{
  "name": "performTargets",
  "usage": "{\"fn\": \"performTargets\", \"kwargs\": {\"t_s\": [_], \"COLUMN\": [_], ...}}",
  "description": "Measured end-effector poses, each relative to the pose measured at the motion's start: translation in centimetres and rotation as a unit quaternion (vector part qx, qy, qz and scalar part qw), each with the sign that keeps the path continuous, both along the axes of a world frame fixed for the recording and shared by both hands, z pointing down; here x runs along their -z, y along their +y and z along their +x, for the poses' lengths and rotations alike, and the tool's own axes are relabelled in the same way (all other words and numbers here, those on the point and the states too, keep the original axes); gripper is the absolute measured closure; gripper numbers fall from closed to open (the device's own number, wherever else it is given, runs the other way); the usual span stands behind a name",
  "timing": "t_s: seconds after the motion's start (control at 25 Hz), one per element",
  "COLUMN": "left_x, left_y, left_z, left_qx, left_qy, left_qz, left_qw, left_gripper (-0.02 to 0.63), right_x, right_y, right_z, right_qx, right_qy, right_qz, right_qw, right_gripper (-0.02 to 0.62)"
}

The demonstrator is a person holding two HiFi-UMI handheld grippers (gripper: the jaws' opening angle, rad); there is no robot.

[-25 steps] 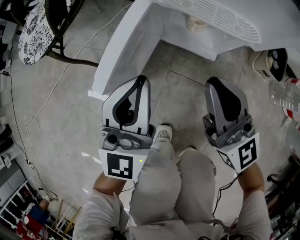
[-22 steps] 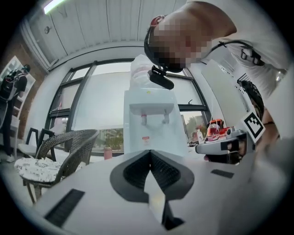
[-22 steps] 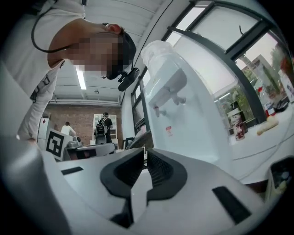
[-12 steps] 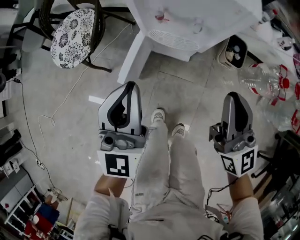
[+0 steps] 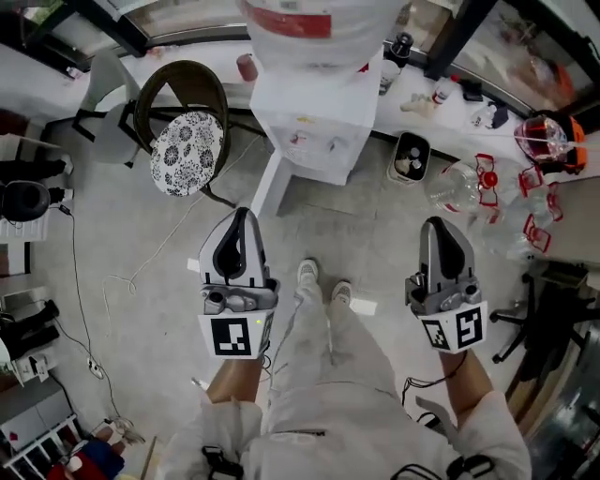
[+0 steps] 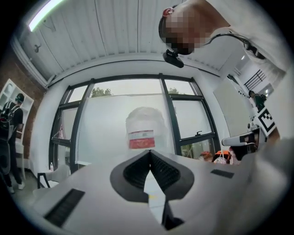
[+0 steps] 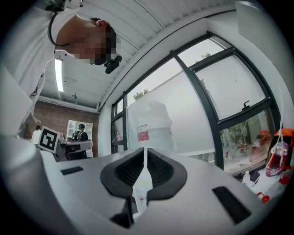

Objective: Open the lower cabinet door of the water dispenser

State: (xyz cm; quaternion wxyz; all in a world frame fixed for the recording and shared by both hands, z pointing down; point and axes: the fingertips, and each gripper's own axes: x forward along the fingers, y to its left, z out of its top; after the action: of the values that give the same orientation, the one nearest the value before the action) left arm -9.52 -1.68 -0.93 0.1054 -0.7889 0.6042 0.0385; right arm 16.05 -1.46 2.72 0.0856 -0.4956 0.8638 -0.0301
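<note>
The white water dispenser (image 5: 319, 122) stands ahead of me by the window, a big bottle (image 5: 314, 19) on top. A white panel (image 5: 267, 186) juts from its lower left front toward me; it looks like the lower door swung out. My left gripper (image 5: 239, 216) and right gripper (image 5: 439, 225) hang side by side well short of the dispenser, high above the floor, both shut and empty. In the left gripper view the jaws (image 6: 149, 153) meet below the bottle (image 6: 144, 128). The right gripper (image 7: 145, 151) also points at the bottle (image 7: 151, 124).
A chair with a patterned cushion (image 5: 186, 150) stands left of the dispenser. A small bin (image 5: 410, 157) and empty water bottles (image 5: 459, 183) lie to its right. A thin cable (image 5: 122, 272) trails on the floor. The person's shoes (image 5: 319, 272) are between the grippers.
Both grippers and the head camera have risen a long way. The dispenser now looks small and far below, and far more of the room shows. The jaws stayed shut.
</note>
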Motion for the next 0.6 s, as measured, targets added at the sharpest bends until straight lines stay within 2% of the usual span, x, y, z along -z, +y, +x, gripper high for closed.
{"fn": "performTargets", "kwargs": {"t_s": [0.16,0.36,0.6], "left_x": [3.8,6.6,9.8], "left_y": [1.9,3.2,4.2], "left_z": [1.5,2.6,2.9], "left_qx": [-0.014,-0.040,-0.067], "left_qy": [-0.007,0.004,-0.005], "left_qz": [-0.004,-0.011,0.004], "left_qw": [0.9999,0.9991,0.9977], "left_gripper": [0.604,0.604,0.604], "right_x": [3.7,7.4,10.4], "right_y": [2.6,4.9,6.4], "right_z": [1.7,3.1,4.6], "right_qx": [-0.006,-0.033,-0.071], "right_qy": [0.005,0.001,-0.019], "right_qz": [0.004,0.020,0.033], "right_qw": [1.000,0.999,0.997], "right_gripper": [0.563,0.563,0.563]}}
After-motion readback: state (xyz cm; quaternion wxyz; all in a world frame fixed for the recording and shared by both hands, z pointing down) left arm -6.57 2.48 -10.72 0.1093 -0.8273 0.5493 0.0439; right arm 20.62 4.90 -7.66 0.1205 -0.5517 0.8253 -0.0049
